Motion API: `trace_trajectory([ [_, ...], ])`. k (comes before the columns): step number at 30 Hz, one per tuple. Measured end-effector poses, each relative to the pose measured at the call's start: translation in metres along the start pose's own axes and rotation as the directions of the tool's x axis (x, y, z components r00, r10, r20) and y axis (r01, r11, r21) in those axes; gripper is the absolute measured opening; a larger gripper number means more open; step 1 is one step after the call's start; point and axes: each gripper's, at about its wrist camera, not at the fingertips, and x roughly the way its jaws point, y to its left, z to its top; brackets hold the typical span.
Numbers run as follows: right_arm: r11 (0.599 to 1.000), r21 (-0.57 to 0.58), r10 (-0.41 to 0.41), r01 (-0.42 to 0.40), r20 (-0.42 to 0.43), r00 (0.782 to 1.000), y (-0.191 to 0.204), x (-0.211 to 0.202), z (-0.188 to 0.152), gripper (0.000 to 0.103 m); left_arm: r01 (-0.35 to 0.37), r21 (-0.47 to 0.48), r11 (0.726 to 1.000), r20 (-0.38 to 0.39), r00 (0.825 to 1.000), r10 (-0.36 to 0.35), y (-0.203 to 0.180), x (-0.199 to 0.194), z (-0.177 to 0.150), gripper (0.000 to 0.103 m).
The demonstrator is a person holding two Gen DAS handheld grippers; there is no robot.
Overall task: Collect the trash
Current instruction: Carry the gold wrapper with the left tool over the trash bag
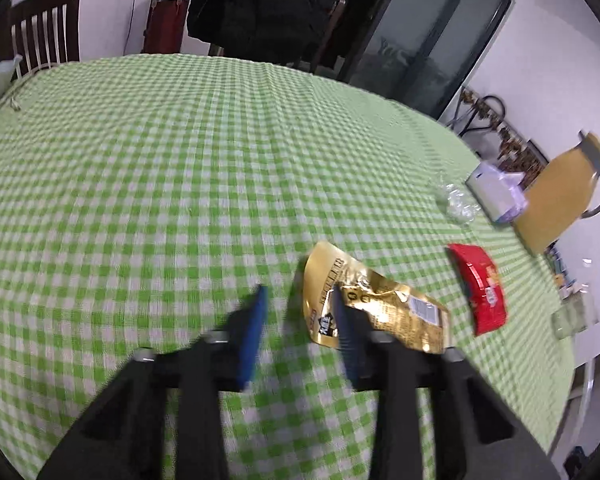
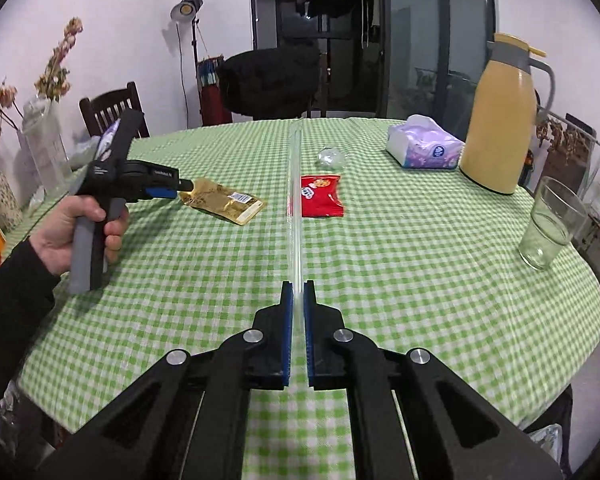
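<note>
- Gold foil wrapper (image 1: 376, 304), crumpled and flat on the green-checked cloth of the bench (image 1: 140, 184), lies right at the left hand-held gripper (image 1: 300, 300); its jaws are slightly parted with cloth showing in the gap, and nothing is clamped. The right finger (image 1: 350, 332) overlaps the wrapper's near-left corner, so a squeeze from here could pinch only an edge, or push the slick foil aside.
- The left wrist view is blurred; whether the pad touches the foil I cannot tell.
- The right hand-held gripper (image 2: 299, 292) is closed almost fully on a thin clear strip (image 2: 295, 200) seen edge-on, running away over the bench. What the strip is I cannot say; a long, thin thing held at one end could sag or sweep across the bench.
- A red snack packet (image 2: 322, 196) lies just right of the strip, a scrap of crumpled clear plastic (image 2: 331, 159) beyond it, both untouched.
- To the right stand a clear drinking glass (image 2: 550, 228), a yellow thermos jug (image 2: 500, 120) and a purple tissue pack (image 2: 424, 148); a careless swing that way could tip the glass.
</note>
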Motion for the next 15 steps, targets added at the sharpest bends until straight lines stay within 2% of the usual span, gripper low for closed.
trace_trajectory([
  [1,1.000,0.006,0.001,-0.001,0.002,1.000,-0.002,0.001,-0.002,0.006,-0.019,0.018,1.000,-0.013,1.000,0.020,-0.004,0.002,0.001,0.000],
  [3,1.000,0.025,0.001,-0.001,0.004,1.000,-0.011,-0.002,-0.007,0.006,-0.046,0.046,0.998,-0.018,0.999,0.047,-0.013,0.004,0.003,0.000],
  [8,0.998,0.070,-0.007,0.006,0.012,1.000,-0.032,-0.013,-0.017,0.006,-0.050,0.066,0.997,0.011,0.999,0.049,-0.029,-0.013,0.008,0.000],
  [15,0.995,0.097,-0.034,0.028,0.053,0.998,-0.053,-0.038,-0.021,0.006,-0.009,0.107,0.994,0.138,0.990,-0.006,-0.056,-0.087,0.014,0.000],
])
